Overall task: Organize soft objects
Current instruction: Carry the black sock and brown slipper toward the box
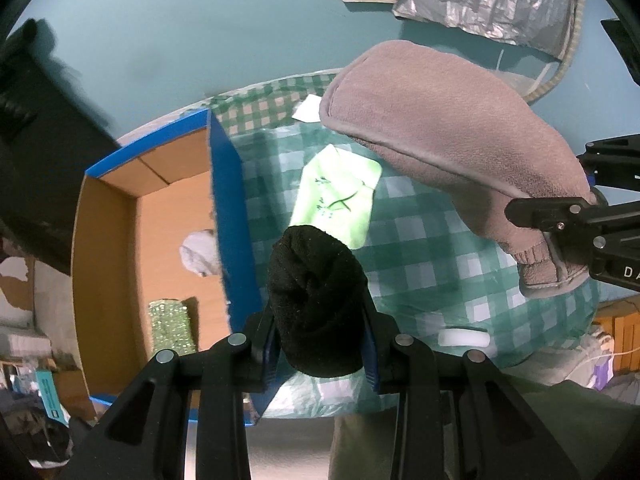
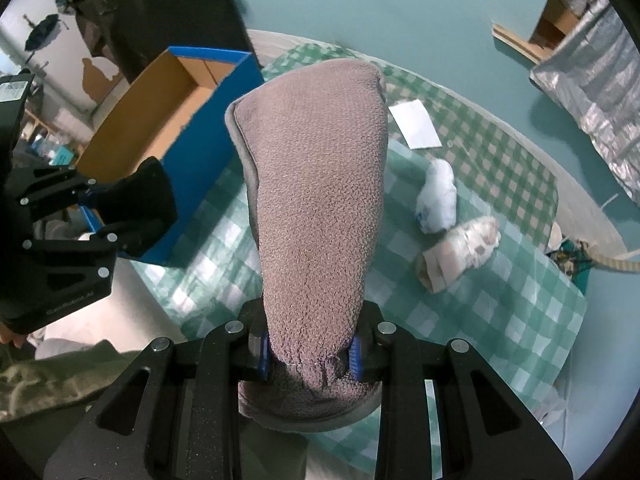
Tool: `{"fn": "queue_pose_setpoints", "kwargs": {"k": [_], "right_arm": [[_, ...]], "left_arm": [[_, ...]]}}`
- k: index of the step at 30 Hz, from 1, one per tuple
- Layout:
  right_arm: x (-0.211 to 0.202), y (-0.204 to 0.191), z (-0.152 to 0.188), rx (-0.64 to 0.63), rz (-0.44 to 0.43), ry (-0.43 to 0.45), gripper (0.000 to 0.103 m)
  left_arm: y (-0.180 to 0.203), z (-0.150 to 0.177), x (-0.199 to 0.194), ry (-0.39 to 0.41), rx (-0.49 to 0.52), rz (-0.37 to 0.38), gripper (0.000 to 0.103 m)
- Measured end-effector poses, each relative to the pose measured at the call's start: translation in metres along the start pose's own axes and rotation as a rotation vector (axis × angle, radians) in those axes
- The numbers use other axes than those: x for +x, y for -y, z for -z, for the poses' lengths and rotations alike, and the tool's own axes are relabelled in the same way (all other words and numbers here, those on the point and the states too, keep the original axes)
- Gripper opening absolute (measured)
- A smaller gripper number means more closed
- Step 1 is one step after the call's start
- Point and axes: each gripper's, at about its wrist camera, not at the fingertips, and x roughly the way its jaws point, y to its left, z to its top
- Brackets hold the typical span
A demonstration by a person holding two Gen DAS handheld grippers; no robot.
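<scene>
Grey fleece slipper [image 2: 316, 200] clamped at its heel end in right gripper [image 2: 310, 354], toe pointing out over green-and-white checked cloth [image 2: 500, 300]. Rolled black sock [image 1: 318, 300] pinched between blue pads of left gripper [image 1: 320, 354], held beside blue-walled cardboard box [image 1: 228, 200]. Pale green printed packet [image 1: 336, 196] flat on cloth just beyond sock. White bundle [image 2: 438, 196] and beige rolled bundle [image 2: 456, 252] lying close together on cloth, right of slipper; white paper slip [image 2: 416, 124] farther back.

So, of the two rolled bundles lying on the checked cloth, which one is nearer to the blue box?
The white bundle; the beige bundle lies beyond it, farther from the blue box.
</scene>
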Motion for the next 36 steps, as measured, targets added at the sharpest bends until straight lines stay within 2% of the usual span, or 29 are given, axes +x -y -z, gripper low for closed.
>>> {"fn": "queue_pose_setpoints", "kwargs": {"k": [20,36], "right_arm": [[0.000,-0.062,-0.060,-0.123,-0.050,0.026,0.027],[0.018,-0.118,-0.104,-0.244,-0.095,0.012,0.027]], "left_arm": [[-0.064,0.006,-0.025,0.036,-0.118,-0.069,0.034],[-0.118,0.021,-0.028,0.039,-0.233,-0.115,0.034]]}}
